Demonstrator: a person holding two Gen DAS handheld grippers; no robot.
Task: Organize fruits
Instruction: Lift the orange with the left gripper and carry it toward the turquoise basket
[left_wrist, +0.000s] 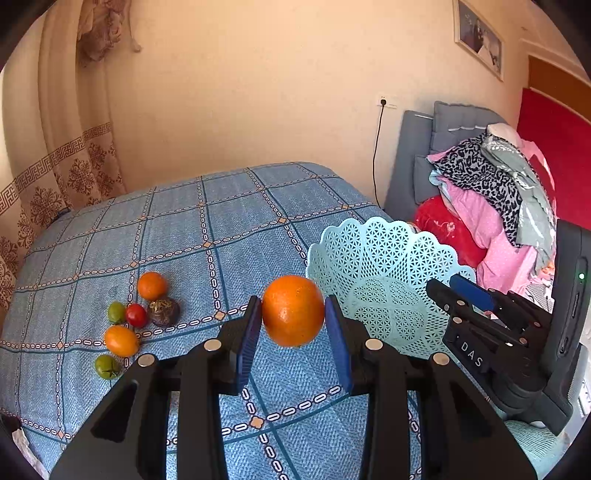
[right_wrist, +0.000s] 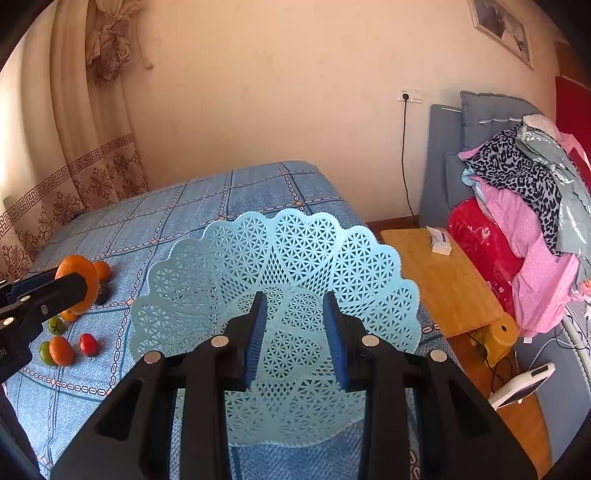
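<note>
Left hand-held gripper (left_wrist: 293, 325) grasps an orange (left_wrist: 293, 310) above the bed (left_wrist: 184, 229); right hand-held gripper (right_wrist: 297, 332) clenched on basket (right_wrist: 365, 273) near the bed's right edge.

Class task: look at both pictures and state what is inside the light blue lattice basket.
No fruit shows inside the basket; only its bare lattice is seen. The right claw grips the near rim and covers part of the floor. The left claw holds the orange outside it.

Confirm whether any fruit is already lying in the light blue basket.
No: the light blue basket shows only bare lattice, the large orange is clamped in the left gripper, and the small fruits lie on the bedspread.
</note>
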